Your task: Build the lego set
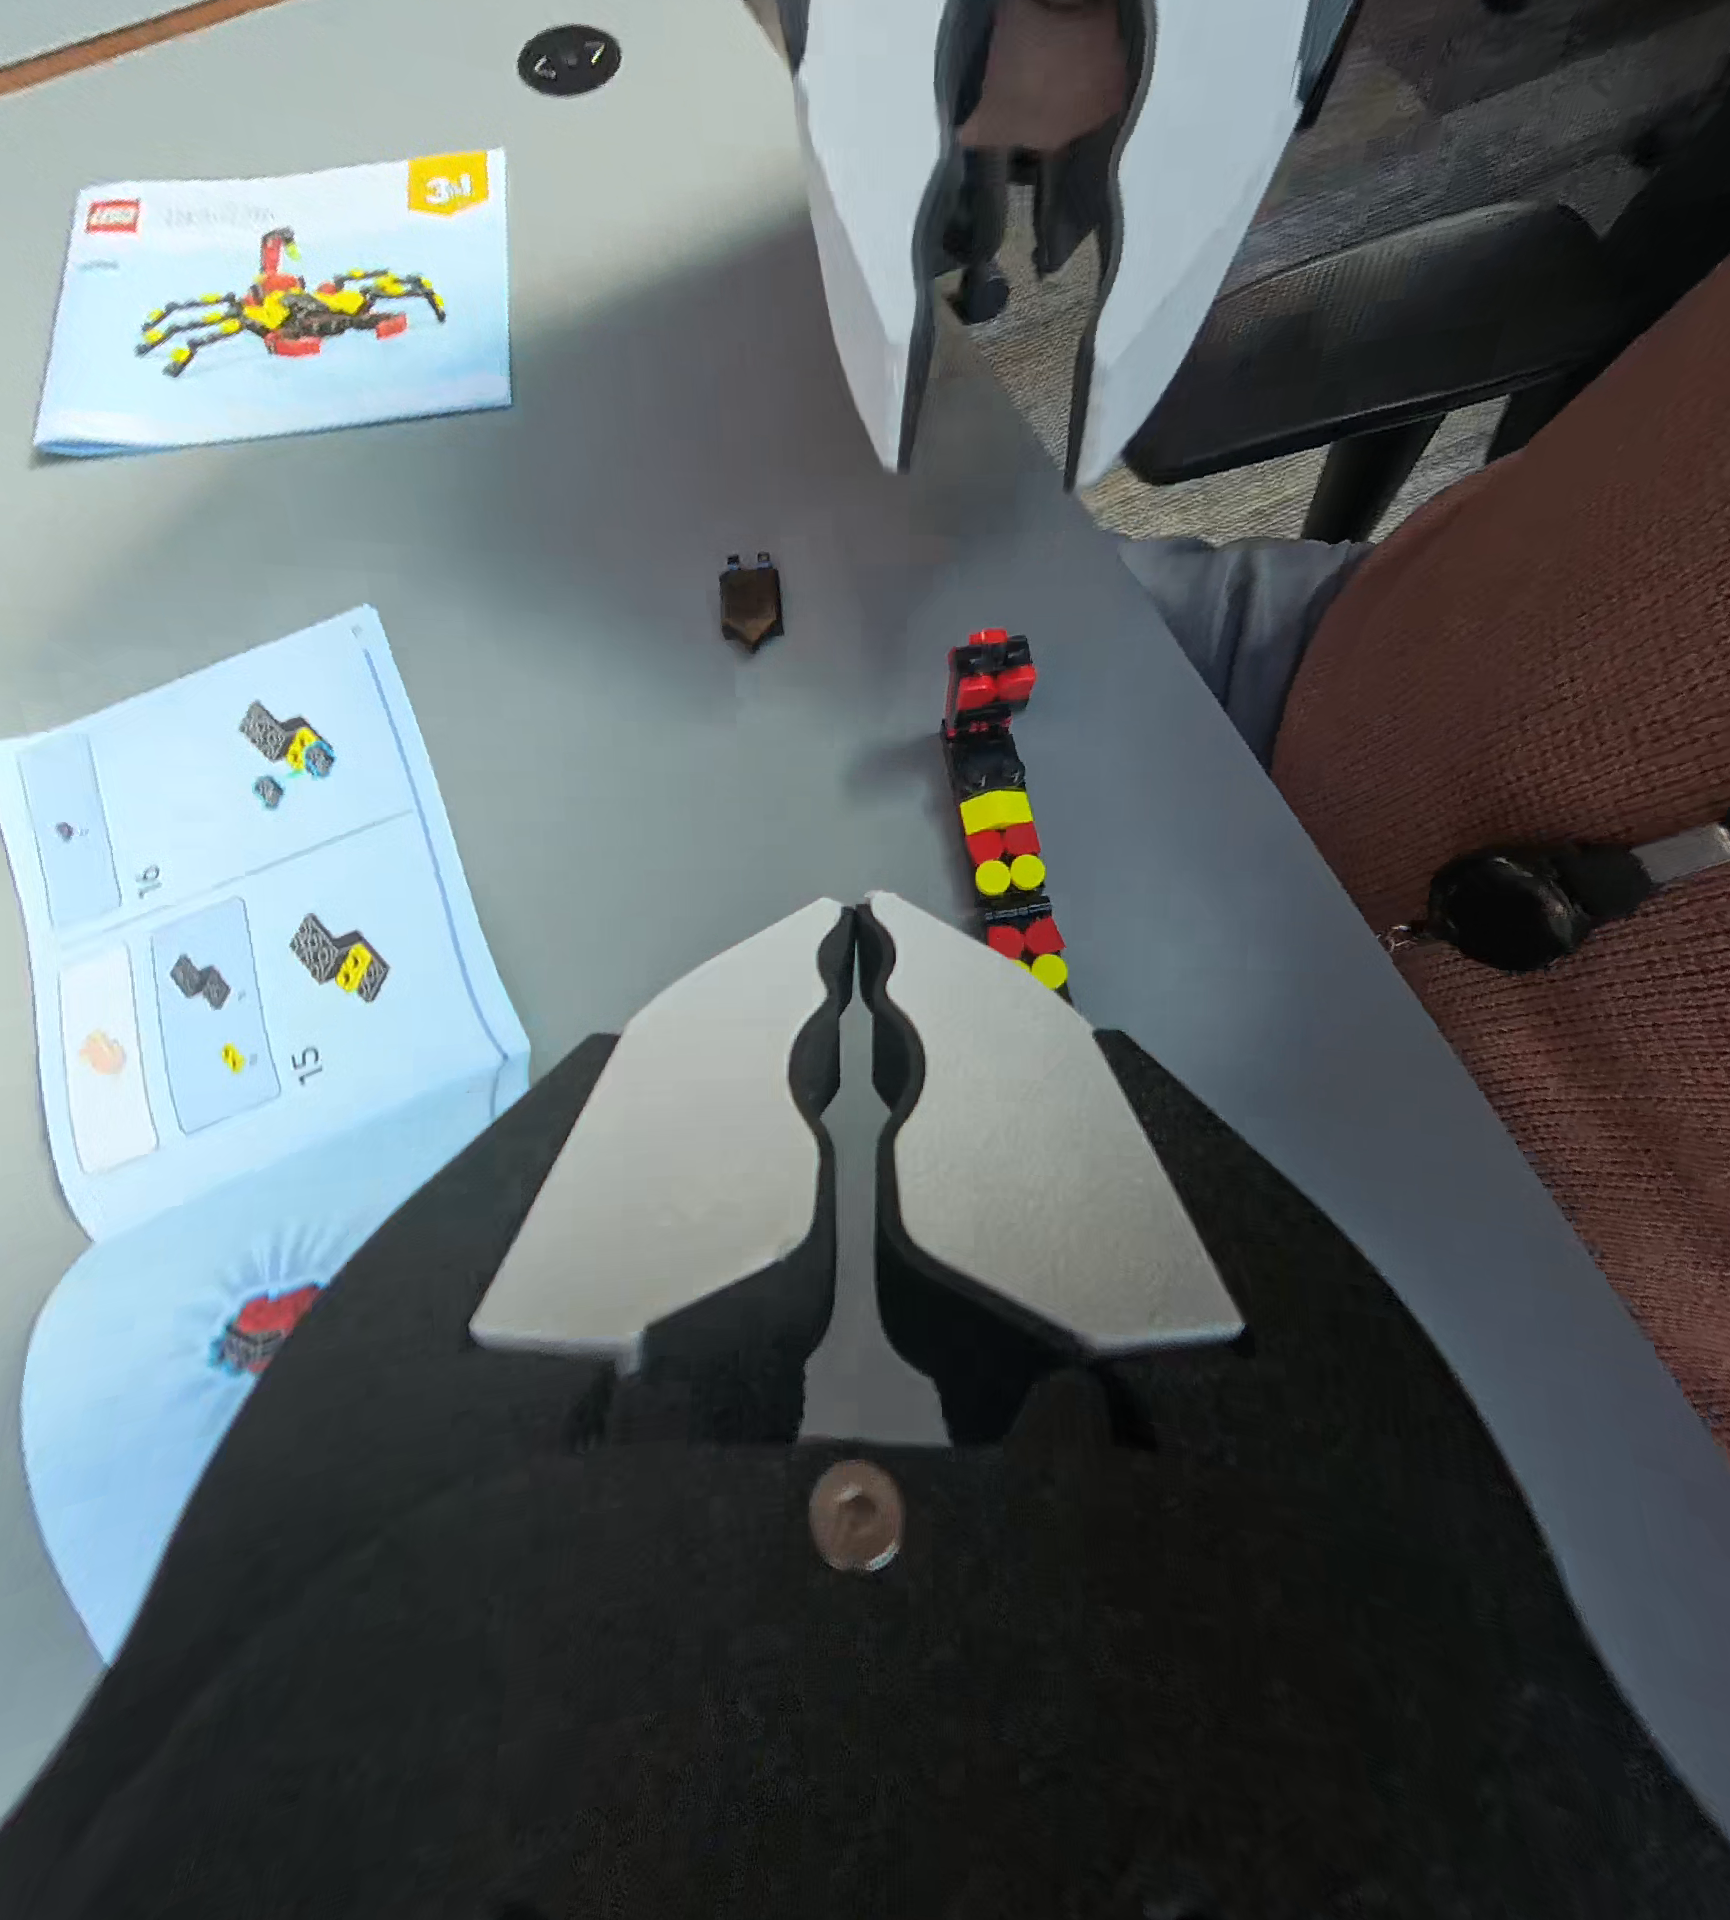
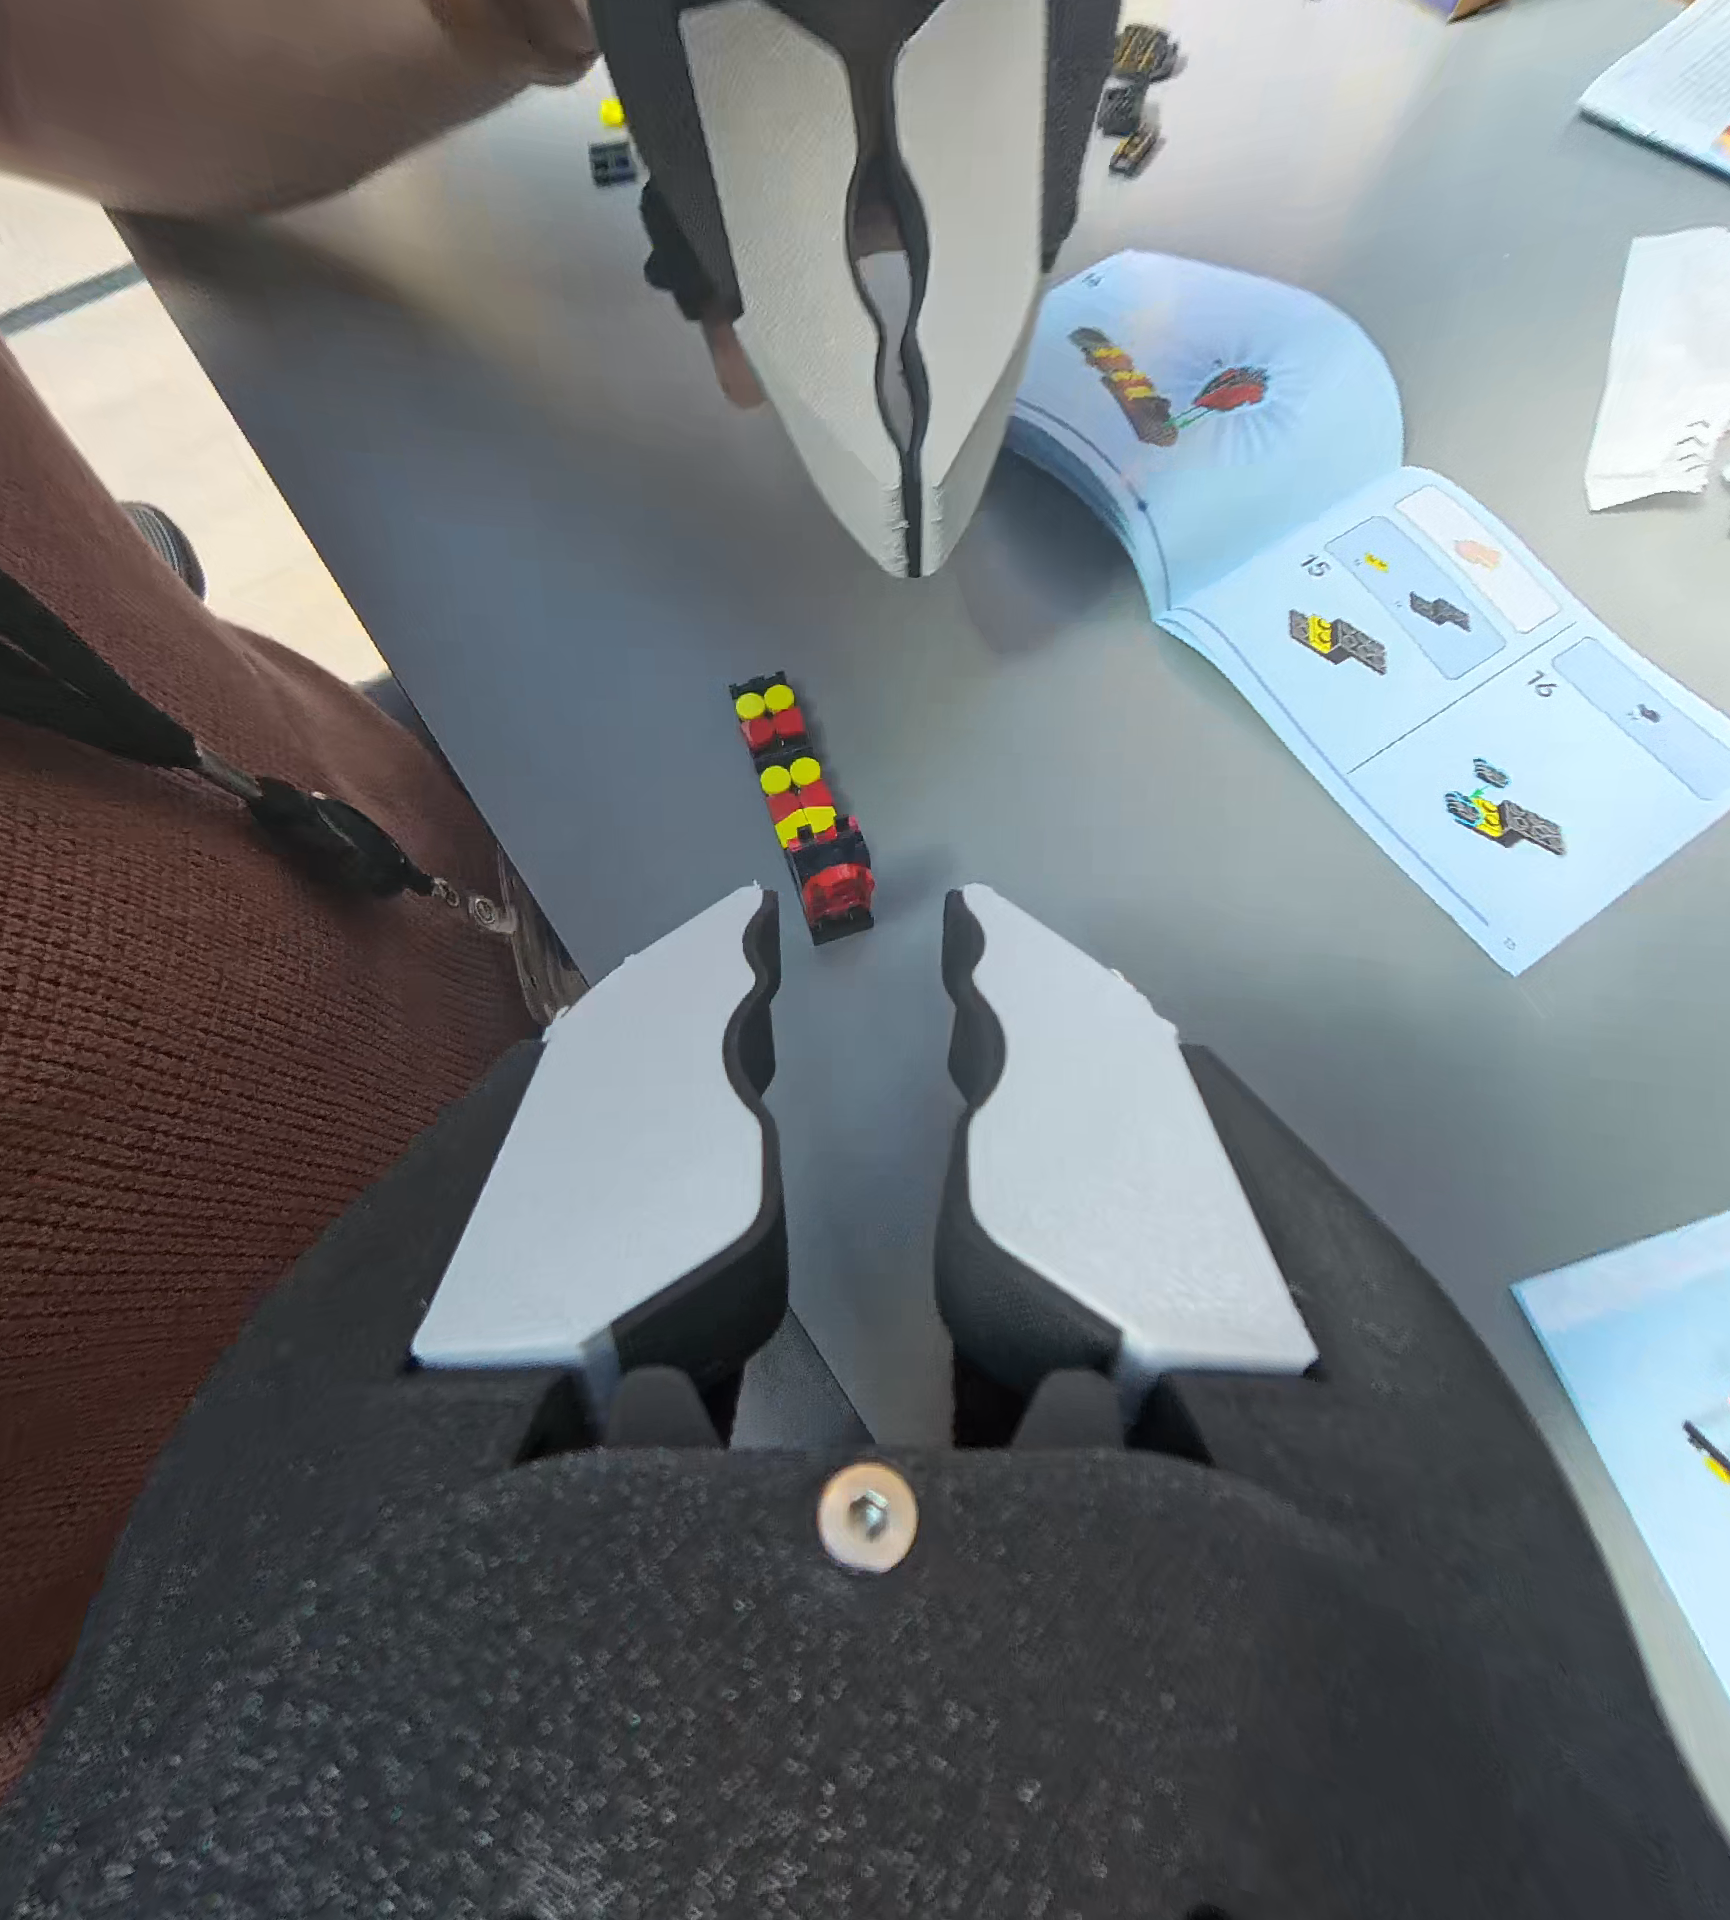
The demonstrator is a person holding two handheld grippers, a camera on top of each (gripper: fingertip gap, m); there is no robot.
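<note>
Your left hand-held gripper (image 1: 859,914) is closed & empty, right hand-held gripper (image 2: 856,914) open; tail segment (image 2: 807,805) just ahead is built, rest of scorpion isn't.

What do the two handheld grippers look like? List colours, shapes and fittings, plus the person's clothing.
Both match: the left gripper and right gripper have pale grey, tapered fingers with wavy black inner pads, seated in a black textured body with a silver screw at its centre. The person wears a brown knit sleeve.
</note>
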